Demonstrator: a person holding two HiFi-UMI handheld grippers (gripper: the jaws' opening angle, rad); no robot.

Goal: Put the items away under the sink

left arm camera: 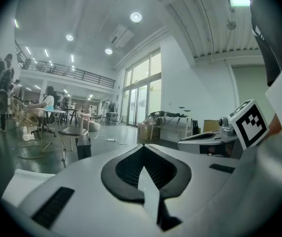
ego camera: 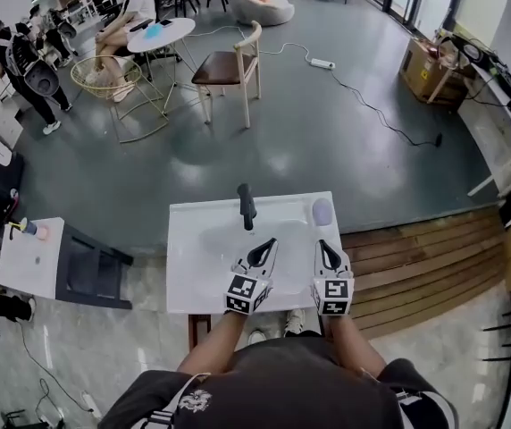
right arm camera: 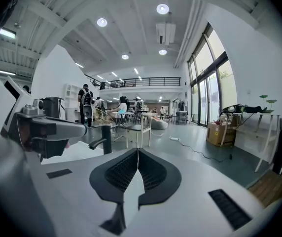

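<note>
So left gripper (ego camera: 270, 242) and right gripper (ego camera: 323, 243) both closed, empty. Lavender item (ego camera: 322, 211) (small, rounded) looks light, maybe slick; I'd pinch its middle.

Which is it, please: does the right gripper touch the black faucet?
Apart; head view shows bare white sink between the right gripper and the black faucet.

Count: two, the left hand-held gripper (ego camera: 270, 242) and the right hand-held gripper (ego camera: 323, 245). One sink (ego camera: 218, 239). One black faucet (ego camera: 247, 206). One lilac oval item (ego camera: 322, 211). One wooden chair (ego camera: 229, 68). One cardboard box (ego camera: 423, 71).
</note>
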